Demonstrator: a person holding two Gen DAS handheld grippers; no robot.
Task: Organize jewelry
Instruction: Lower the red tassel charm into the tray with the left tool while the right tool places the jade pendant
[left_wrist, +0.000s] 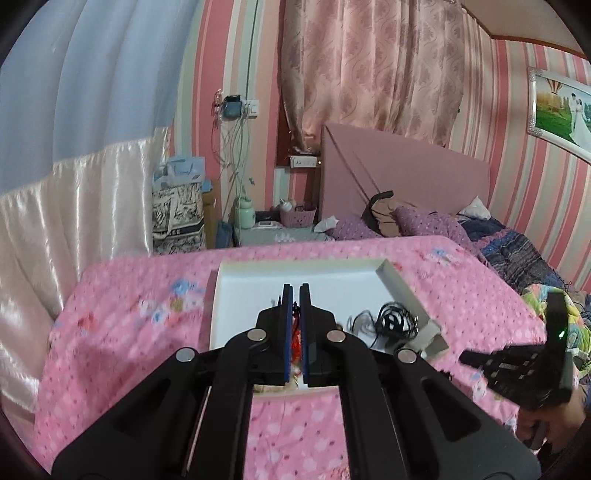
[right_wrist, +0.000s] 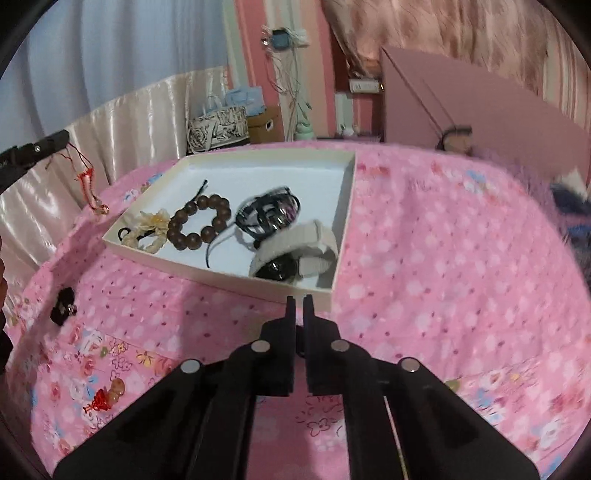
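Note:
A white shallow box lies on the pink bedspread; it also shows in the left wrist view. It holds a brown bead bracelet, a cream flower hair tie, black hair bands and a beige strap with a black piece. My left gripper is shut on a red cord charm, which hangs from it above the box's left side in the right wrist view. My right gripper is shut and empty, just short of the box's near edge.
A small black item and a red knotted charm with amber beads lie on the bedspread left of my right gripper. Behind the bed are a white curtain, bags, a nightstand and a pink headboard.

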